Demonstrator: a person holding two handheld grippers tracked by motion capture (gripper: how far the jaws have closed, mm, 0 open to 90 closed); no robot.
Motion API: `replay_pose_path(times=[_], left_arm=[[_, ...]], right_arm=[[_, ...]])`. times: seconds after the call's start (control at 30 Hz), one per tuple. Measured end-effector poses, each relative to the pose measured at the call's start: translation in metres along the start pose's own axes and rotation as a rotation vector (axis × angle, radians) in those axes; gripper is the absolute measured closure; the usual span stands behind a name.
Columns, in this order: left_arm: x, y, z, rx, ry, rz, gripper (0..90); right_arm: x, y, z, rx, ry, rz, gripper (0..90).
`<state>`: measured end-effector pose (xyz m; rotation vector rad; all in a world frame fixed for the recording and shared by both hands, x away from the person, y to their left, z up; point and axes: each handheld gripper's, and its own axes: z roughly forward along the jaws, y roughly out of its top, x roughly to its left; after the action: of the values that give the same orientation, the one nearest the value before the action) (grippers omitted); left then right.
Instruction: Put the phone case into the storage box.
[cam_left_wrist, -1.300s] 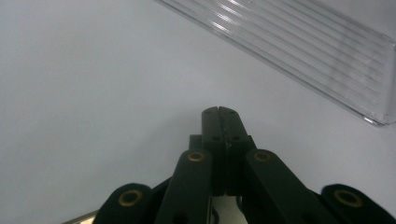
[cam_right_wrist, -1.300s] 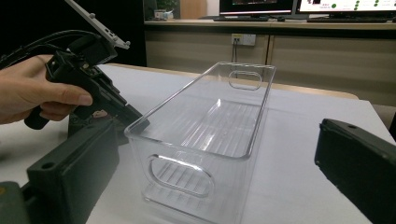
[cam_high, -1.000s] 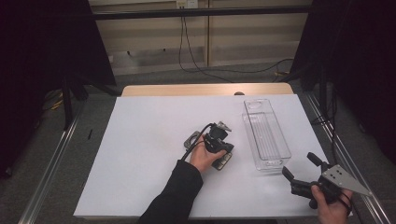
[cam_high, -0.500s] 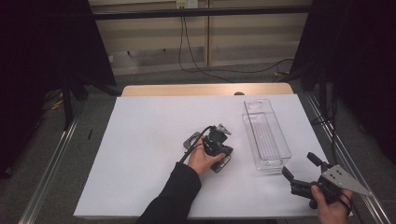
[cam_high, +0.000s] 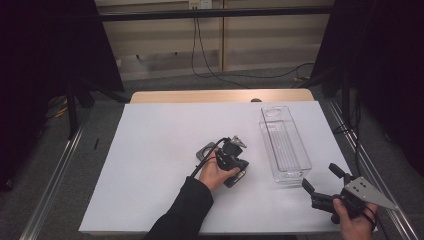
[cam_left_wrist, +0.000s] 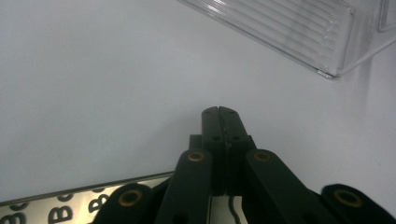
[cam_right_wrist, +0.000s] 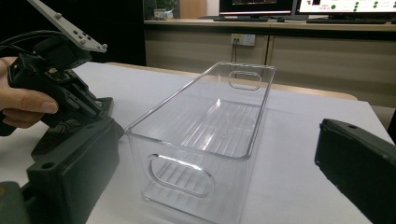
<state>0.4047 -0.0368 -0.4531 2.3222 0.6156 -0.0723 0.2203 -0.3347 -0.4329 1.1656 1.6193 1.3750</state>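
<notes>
A clear plastic bin (cam_high: 284, 142) stands empty on the white table (cam_high: 150, 165), right of centre. In the middle, a hand holds my left gripper (cam_high: 238, 175) low on the table, left of the bin. Its jaws are shut with nothing between them, and in the left gripper view the gripper (cam_left_wrist: 219, 112) points at bare table, with the bin (cam_left_wrist: 289, 28) ahead to the right. My right gripper (cam_high: 320, 181) is at the table's front right corner, open wide. In the right gripper view it (cam_right_wrist: 215, 168) faces the bin's near end (cam_right_wrist: 210, 126), with nothing held.
The table's wooden far edge (cam_high: 220, 96) and metal side rails (cam_high: 50, 185) border the white sheet. Cables lie on the floor behind. A shiny lettered metal strip (cam_left_wrist: 46, 207) lies just under the left gripper. The left gripper and hand (cam_right_wrist: 51, 88) sit to the left of the bin.
</notes>
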Motion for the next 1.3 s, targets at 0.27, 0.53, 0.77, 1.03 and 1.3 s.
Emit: replay_pose_path(times=[0.27,0.53,0.77,1.03,1.3], left_arm=[[-0.004,-0.005,-0.005,0.015,0.001,0.020,90.0],[-0.007,-0.014,-0.011,0.010,-0.008,0.012,90.0],[-0.011,-0.018,-0.016,0.019,-0.008,0.014,90.0],[-0.013,-0.026,-0.023,0.020,0.000,0.009,90.0],[-0.015,-0.033,-0.030,0.029,0.001,0.053,90.0]], right_arm=[[-0.001,0.000,0.000,0.002,-0.001,-0.001,0.0],[-0.001,-0.001,0.002,0.006,-0.008,0.008,0.0],[0.001,-0.001,0.002,0.006,0.004,-0.013,0.0],[0.001,-0.001,0.001,0.004,0.015,-0.025,0.0],[0.000,-0.001,0.001,0.003,0.011,-0.018,0.0]])
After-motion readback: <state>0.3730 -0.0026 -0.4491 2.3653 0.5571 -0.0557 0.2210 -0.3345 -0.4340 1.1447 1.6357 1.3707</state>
